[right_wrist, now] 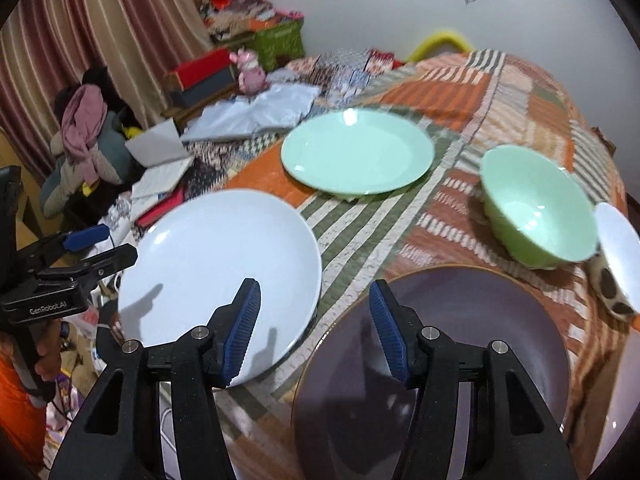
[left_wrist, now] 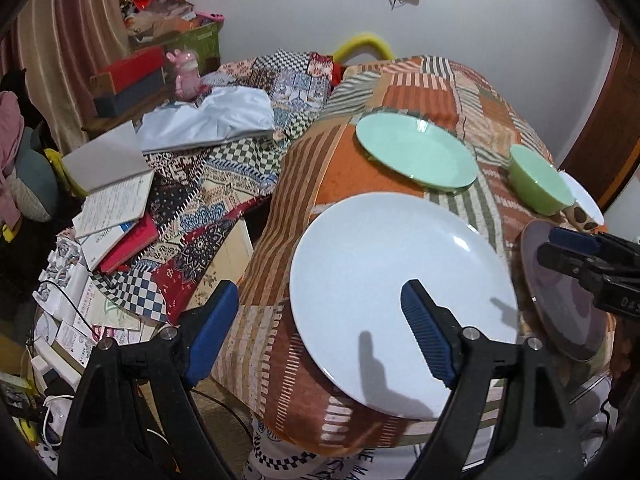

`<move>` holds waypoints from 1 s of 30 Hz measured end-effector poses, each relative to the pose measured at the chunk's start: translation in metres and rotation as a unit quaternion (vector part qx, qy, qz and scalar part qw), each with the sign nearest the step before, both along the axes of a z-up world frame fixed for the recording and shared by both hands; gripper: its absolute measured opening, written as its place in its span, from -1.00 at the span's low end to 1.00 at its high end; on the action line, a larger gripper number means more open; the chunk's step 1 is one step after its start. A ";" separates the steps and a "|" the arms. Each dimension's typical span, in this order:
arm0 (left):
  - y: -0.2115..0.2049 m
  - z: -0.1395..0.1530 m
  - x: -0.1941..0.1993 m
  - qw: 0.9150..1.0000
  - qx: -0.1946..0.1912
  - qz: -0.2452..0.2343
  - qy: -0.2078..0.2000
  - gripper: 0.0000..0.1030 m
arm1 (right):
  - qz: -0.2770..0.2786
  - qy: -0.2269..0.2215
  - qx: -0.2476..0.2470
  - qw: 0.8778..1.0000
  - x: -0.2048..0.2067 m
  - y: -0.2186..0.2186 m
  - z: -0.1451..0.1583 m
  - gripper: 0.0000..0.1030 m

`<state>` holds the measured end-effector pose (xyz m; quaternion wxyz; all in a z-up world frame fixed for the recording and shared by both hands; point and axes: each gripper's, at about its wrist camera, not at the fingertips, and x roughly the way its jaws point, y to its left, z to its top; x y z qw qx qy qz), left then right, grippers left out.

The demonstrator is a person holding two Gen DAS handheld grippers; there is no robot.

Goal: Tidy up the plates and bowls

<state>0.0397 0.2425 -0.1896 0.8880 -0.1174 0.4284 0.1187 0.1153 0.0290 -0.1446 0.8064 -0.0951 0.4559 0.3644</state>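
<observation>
at table edge (left_wrist: 360, 432), white plate (left_wrist: 400, 300) overhanging

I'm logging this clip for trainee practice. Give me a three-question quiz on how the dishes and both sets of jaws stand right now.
1. True or false: the left gripper has its jaws shut on the white plate.
2. Which dish lies nearest below the right gripper?
A. mint green plate
B. purple plate
C. green bowl
3. Fill in: the dishes rest on a patchwork ____.

Key
1. False: the jaws are open and hold nothing.
2. B: one pad sits over the purple plate; its jaws are open too.
3. Quilt.
</observation>
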 end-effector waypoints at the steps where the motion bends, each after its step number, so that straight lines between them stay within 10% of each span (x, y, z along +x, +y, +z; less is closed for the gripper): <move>1: 0.001 -0.003 0.002 1.000 -0.002 -0.002 0.004 0.62 | 0.006 0.005 -0.002 1.000 0.001 0.003 -0.003 0.03; 16: 0.014 -0.032 0.008 0.998 -0.058 0.001 0.040 -0.19 | 0.033 0.045 -0.037 0.998 0.018 0.026 -0.027 -0.42; 30: 0.009 -0.037 0.007 0.995 -0.084 -0.018 0.045 -0.32 | 0.055 0.070 -0.054 0.995 0.021 0.035 -0.040 -0.41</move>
